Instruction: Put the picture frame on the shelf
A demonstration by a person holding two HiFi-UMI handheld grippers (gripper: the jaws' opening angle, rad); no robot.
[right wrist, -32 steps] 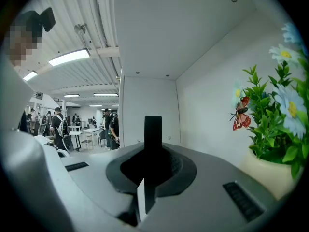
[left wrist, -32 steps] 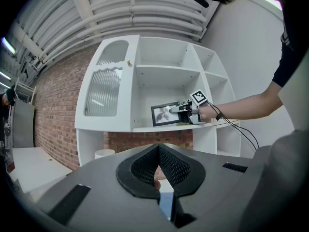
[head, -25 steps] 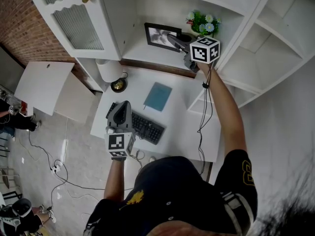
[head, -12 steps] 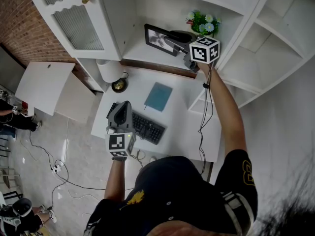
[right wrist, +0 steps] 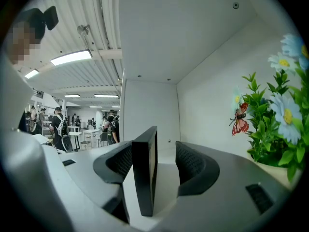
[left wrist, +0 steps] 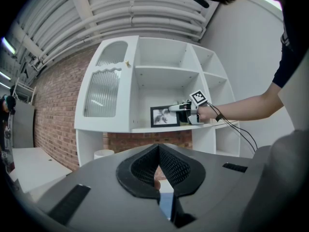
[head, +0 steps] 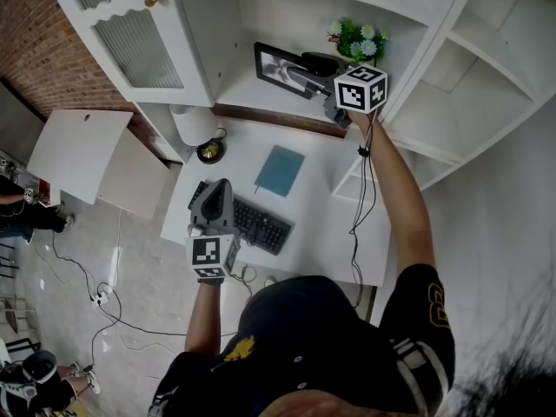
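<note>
The black picture frame [head: 280, 65] stands upright on the white shelf [head: 261, 95], beside the potted flowers [head: 358, 40]. My right gripper [head: 304, 69] reaches level into the shelf bay and its jaws have just been opening. In the right gripper view the frame [right wrist: 145, 175] stands edge-on between the pads of my right gripper [right wrist: 154, 166], close to the left pad and with a clear gap to the right pad. My left gripper [head: 213, 194] hovers over the desk, shut and empty. From the left gripper view, past my left gripper [left wrist: 159, 151], the frame [left wrist: 164, 116] shows on the shelf.
Below the shelf, the white desk [head: 326, 224] carries a black keyboard [head: 254, 221], a blue notebook [head: 279, 170], a white cylinder [head: 195, 125] and a small brass object [head: 208, 151]. A cabinet door [head: 130, 42] stands left of the bay. Cables lie on the floor.
My right gripper's jaws have spread apart off the picture frame, which now stands on the shelf by itself. Neither hand has shifted.
</note>
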